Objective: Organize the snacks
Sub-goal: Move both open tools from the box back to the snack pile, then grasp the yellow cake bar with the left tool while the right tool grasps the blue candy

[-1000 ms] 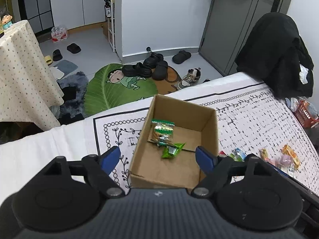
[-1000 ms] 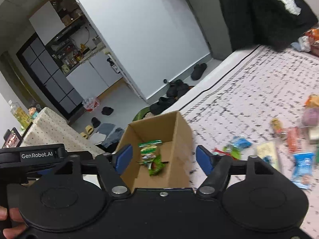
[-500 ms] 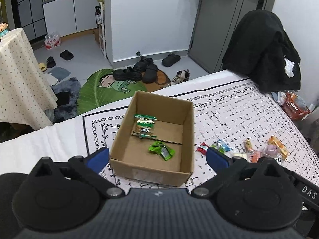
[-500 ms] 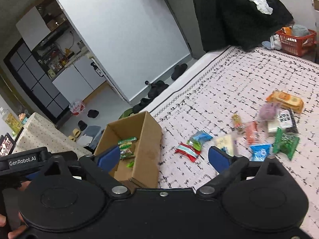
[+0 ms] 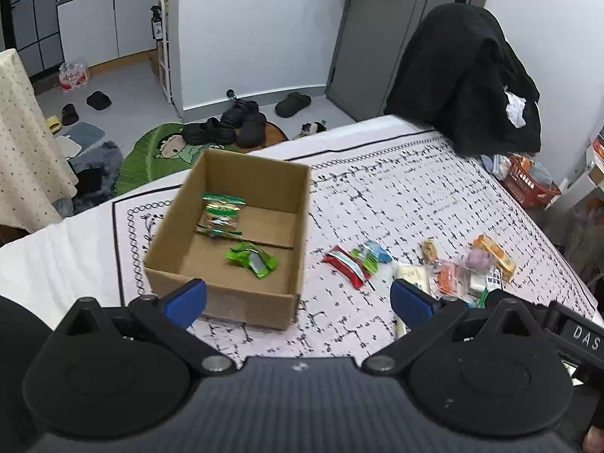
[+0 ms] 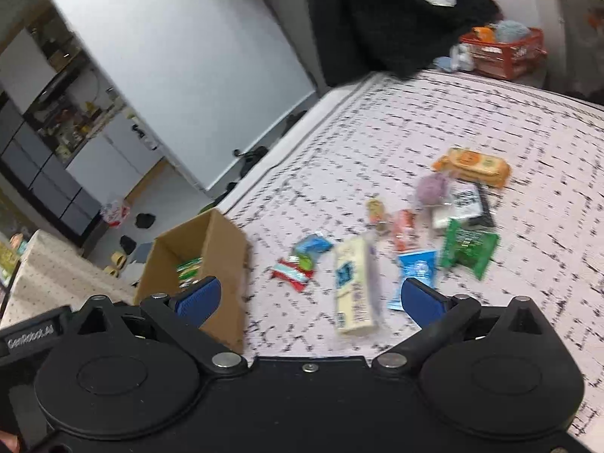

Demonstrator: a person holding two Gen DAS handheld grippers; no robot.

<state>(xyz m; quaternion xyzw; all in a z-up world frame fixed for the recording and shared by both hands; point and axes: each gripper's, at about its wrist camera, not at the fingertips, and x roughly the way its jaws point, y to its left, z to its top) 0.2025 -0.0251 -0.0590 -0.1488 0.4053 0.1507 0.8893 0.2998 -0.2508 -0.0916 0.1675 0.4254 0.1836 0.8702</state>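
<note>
An open cardboard box (image 5: pixel 298 204) (image 6: pixel 226 249) sits on the patterned bedspread. Inside lie a striped green snack pack (image 5: pixel 221 213) and a small green packet (image 5: pixel 253 258). To its right several loose snacks are scattered: a red packet (image 5: pixel 345 266) (image 6: pixel 292 271), a pale yellow pack (image 6: pixel 355 290), a blue packet (image 6: pixel 415 268), a dark green bag (image 6: pixel 468 247) and an orange pack (image 6: pixel 472 164). My left gripper (image 5: pixel 298 304) hangs open above the box's near edge, holding nothing. My right gripper (image 6: pixel 307 300) is open above the pale yellow pack, also holding nothing.
A black coat (image 5: pixel 464 79) hangs at the bed's far right corner, with a red basket (image 5: pixel 528 181) beside it. Shoes (image 5: pixel 234 124) and a green mat (image 5: pixel 151 158) lie on the floor past the bed. A cloth-covered table (image 5: pixel 26 143) stands at left.
Both grippers pulled back and swung right, away from the box toward the loose snacks. Their fingers spread wider apart. The box contents have not moved.
</note>
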